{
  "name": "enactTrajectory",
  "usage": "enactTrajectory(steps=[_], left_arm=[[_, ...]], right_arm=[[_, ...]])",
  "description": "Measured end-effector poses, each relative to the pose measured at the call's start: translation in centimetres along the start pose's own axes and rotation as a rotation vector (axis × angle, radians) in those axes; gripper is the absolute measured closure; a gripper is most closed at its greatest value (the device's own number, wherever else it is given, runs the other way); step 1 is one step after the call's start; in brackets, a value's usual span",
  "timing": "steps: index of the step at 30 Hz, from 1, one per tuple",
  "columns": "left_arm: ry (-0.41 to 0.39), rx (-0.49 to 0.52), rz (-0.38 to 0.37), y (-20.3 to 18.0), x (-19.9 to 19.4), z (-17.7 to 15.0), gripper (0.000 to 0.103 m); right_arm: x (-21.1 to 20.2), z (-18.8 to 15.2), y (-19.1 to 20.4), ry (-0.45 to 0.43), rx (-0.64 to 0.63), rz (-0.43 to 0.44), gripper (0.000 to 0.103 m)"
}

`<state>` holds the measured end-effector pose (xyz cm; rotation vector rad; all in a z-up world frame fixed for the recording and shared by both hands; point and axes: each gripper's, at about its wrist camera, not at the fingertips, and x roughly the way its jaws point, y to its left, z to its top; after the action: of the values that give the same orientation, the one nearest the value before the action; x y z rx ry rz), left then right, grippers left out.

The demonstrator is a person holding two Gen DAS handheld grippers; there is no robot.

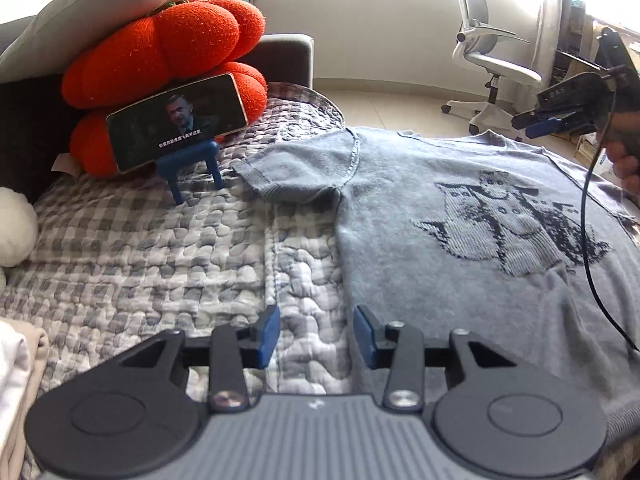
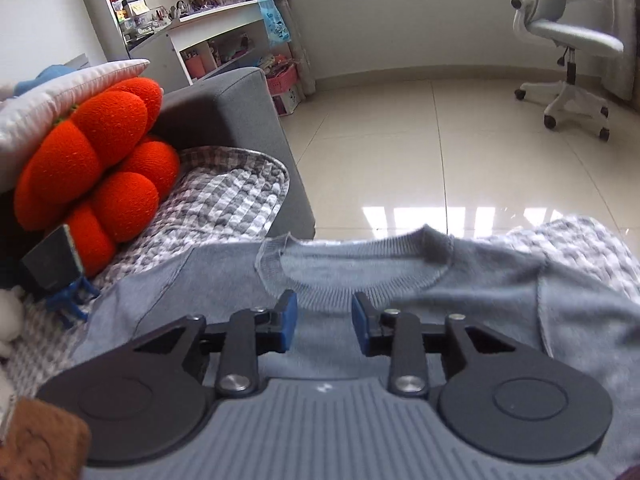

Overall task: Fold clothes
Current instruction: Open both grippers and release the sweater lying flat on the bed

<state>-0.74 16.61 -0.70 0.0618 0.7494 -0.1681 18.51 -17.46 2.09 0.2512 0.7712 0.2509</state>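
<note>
A pale blue knit sweater lies flat on a checked quilt over a grey sofa, its length running from hem to collar at twelve o'clock. The left gripper hovers open and empty at its side edge; the right gripper, also open, hangs above the collar. Beyond lie a tiled floor and an office chair.

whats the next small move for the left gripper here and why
Probably ease the left gripper toward the sweater's near side edge and pinch it. Its jaws stand open with nothing between them, over the quilt right beside that edge, and the sweater lies flat, not yet folded. The right gripper hangs open near the collar.
</note>
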Motion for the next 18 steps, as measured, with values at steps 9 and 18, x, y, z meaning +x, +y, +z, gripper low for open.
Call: enactTrajectory(steps=[9,18], left_arm=[[-0.018,-0.015,-0.119,-0.5,-4.1,-2.9,0.050],[-0.005,-0.086,-0.203,0.5,-6.7,-6.0,0.044]], right_arm=[[-17.2,-8.8,-0.9,-0.116,0.101,0.193,0.062],[-24.6,-18.3,-1.9,-0.097,0.152,0.133,0.058]])
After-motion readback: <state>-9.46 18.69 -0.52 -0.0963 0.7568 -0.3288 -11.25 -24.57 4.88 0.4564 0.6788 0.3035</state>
